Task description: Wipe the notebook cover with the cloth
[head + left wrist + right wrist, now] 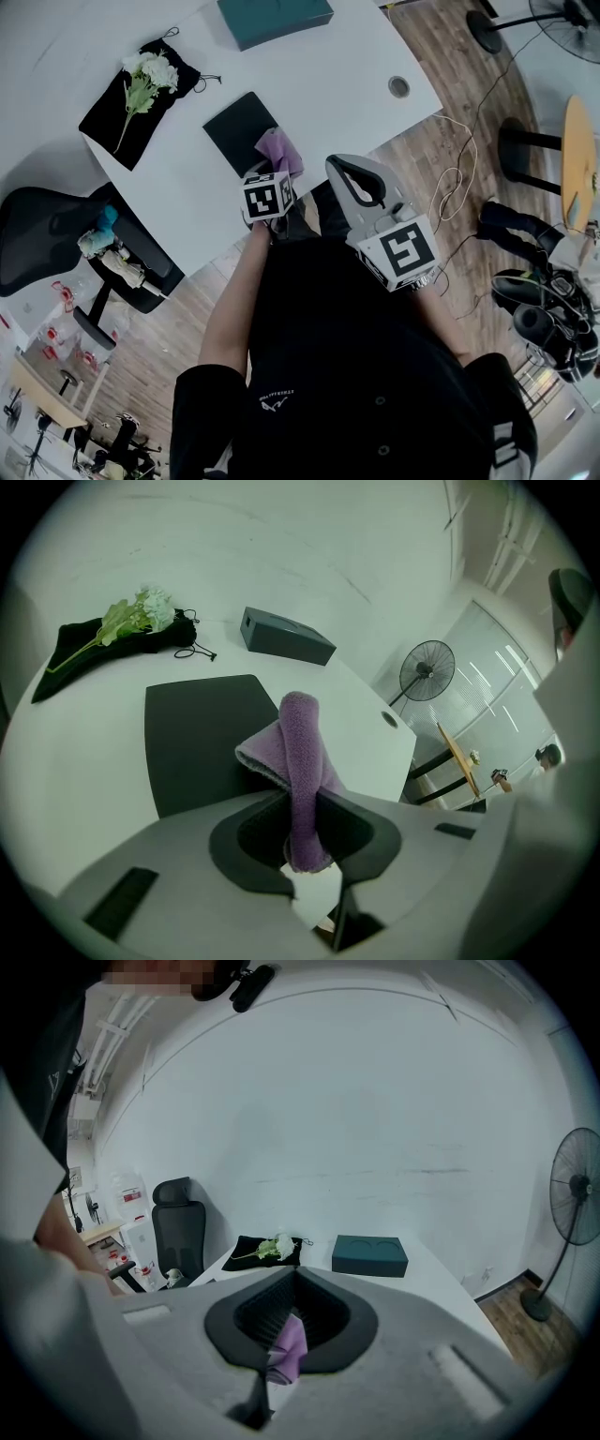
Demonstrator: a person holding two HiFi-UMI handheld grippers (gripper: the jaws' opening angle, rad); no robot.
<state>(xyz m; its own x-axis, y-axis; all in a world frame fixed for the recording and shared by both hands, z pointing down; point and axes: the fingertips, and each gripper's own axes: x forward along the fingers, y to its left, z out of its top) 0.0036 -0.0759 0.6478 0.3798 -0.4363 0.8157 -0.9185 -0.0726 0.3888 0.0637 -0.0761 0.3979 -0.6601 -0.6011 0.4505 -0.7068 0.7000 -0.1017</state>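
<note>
1. holding the cloth (300, 761) pinched in the left gripper (302, 808), the person has it poised at the near edge of the notebook (239, 129); the jaws are clamped on a folded band, and the free end stands up past them.
2. the step in hand looks like the approach to a wipe: the cloth sits over the notebook's near corner, but i cannot tell whether it touches the cover.
3. the right gripper (352, 180) is held up, beside the left one and off the table, jaws pressed together on nothing. the purple showing in its hollow is, i judge, the cloth seen beyond it.
4. next move, as i read it: lower the cloth flat onto the cover and draw it across. the right gripper could pin the notebook, since it lies loose.
5. the notebook is black and closed, lying flat near the front edge of a white table (356, 66).
6. further back lie flowers (145, 80) on a black pouch (117, 117) and a teal box (277, 17), all well apart from the notebook.
7. around it: a wood floor (450, 169), a black chair (47, 234) to the left, a fan (577, 1190) to the right, and a plain white wall.
</note>
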